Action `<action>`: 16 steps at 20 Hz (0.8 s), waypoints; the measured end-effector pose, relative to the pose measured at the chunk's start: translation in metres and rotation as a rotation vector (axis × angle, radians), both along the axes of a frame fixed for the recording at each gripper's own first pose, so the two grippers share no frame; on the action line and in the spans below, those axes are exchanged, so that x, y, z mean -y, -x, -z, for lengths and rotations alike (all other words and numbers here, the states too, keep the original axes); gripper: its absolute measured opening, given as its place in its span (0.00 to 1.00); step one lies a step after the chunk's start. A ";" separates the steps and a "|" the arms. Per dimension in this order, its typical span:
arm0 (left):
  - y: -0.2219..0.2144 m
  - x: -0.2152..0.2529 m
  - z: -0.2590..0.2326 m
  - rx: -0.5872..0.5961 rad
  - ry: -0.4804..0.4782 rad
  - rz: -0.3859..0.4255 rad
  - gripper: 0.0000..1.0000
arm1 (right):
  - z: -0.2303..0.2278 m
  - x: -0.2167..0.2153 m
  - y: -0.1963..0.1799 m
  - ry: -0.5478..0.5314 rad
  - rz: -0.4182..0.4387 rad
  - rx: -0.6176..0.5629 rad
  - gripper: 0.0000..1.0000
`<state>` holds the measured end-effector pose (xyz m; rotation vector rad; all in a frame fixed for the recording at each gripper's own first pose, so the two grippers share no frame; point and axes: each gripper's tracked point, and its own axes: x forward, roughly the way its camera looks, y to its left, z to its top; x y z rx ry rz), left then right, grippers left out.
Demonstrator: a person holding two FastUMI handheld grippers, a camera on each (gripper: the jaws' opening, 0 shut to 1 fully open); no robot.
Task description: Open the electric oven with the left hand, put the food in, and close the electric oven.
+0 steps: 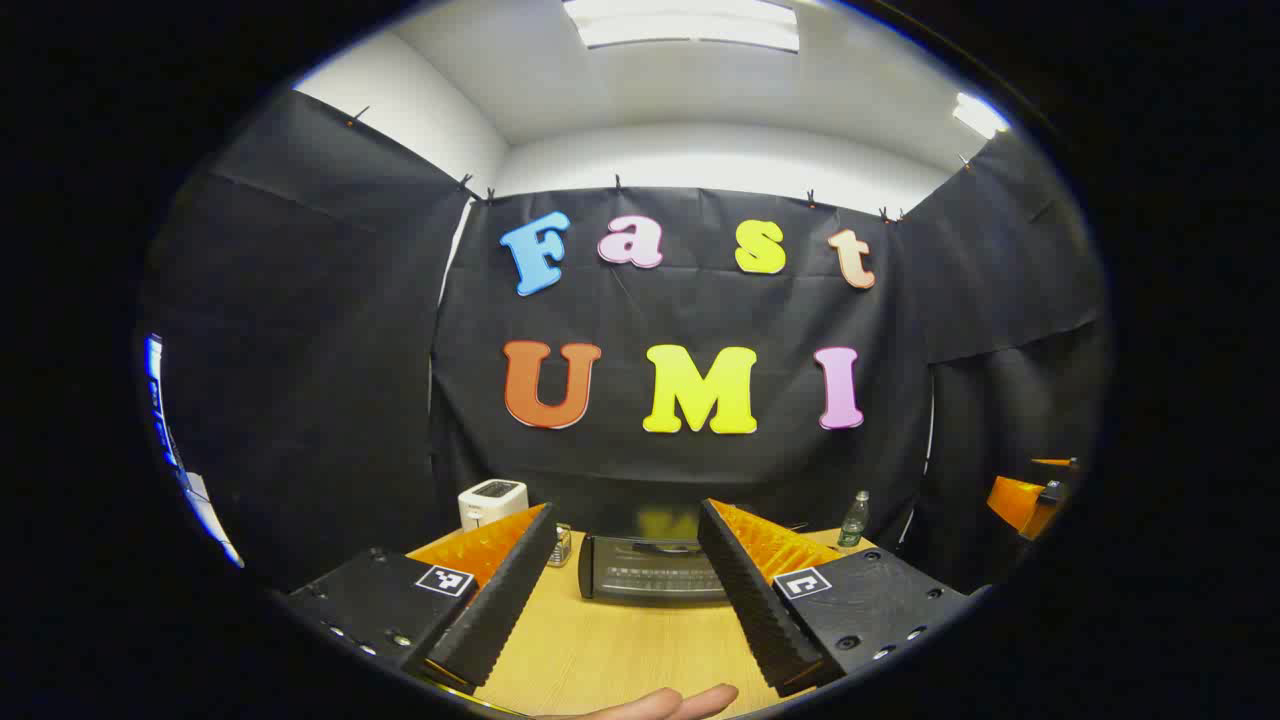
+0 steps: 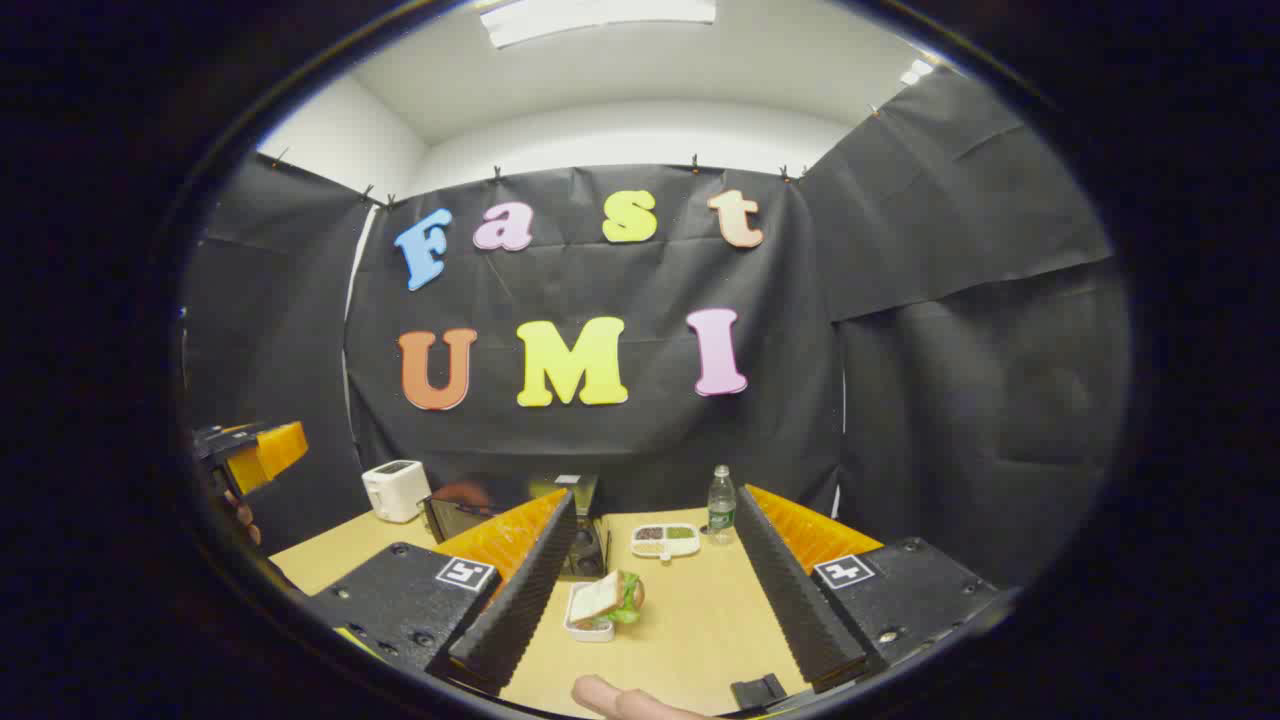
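The dark electric oven (image 1: 652, 568) stands on the wooden table (image 1: 600, 650) straight ahead of my left gripper (image 1: 625, 510), which is open and holds nothing. The oven's front faces me and its door looks shut. In the right gripper view the oven (image 2: 470, 512) is at the left behind one finger. The food, a sandwich with lettuce in a small white tray (image 2: 600, 605), lies on the table between the fingers of my open right gripper (image 2: 657, 495), which hovers above it without touching.
A white toaster (image 1: 492, 500) and a small jar (image 1: 562, 545) stand left of the oven. A water bottle (image 2: 721, 503) and a divided dish (image 2: 665, 540) are behind the sandwich. The other gripper (image 1: 1030, 495) shows far right. A fingertip (image 1: 660, 705) is at the bottom edge.
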<state>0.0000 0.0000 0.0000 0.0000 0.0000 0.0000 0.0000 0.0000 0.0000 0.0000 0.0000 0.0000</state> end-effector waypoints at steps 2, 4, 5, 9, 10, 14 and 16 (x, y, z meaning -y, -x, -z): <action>-0.003 0.004 0.004 -0.015 0.006 0.018 0.93 | -0.006 0.008 0.001 0.005 0.019 0.016 0.92; -0.003 0.005 0.005 -0.025 -0.001 0.026 0.93 | -0.008 0.013 0.003 0.017 0.033 0.028 1.00; -0.003 0.005 0.006 -0.023 -0.002 0.027 0.93 | -0.009 0.013 0.004 0.015 0.029 0.030 1.00; -0.001 0.007 0.003 -0.005 -0.013 0.033 0.93 | -0.016 0.020 0.007 0.024 0.042 0.064 1.00; -0.001 0.008 0.004 -0.007 -0.015 0.039 0.93 | -0.014 0.019 0.006 0.021 0.039 0.063 1.00; -0.003 0.007 0.007 -0.007 -0.035 0.037 0.93 | -0.011 0.016 0.004 0.016 0.020 0.058 1.00; -0.007 0.003 0.010 -0.006 -0.051 0.025 0.93 | -0.011 0.018 0.003 0.012 0.020 0.061 1.00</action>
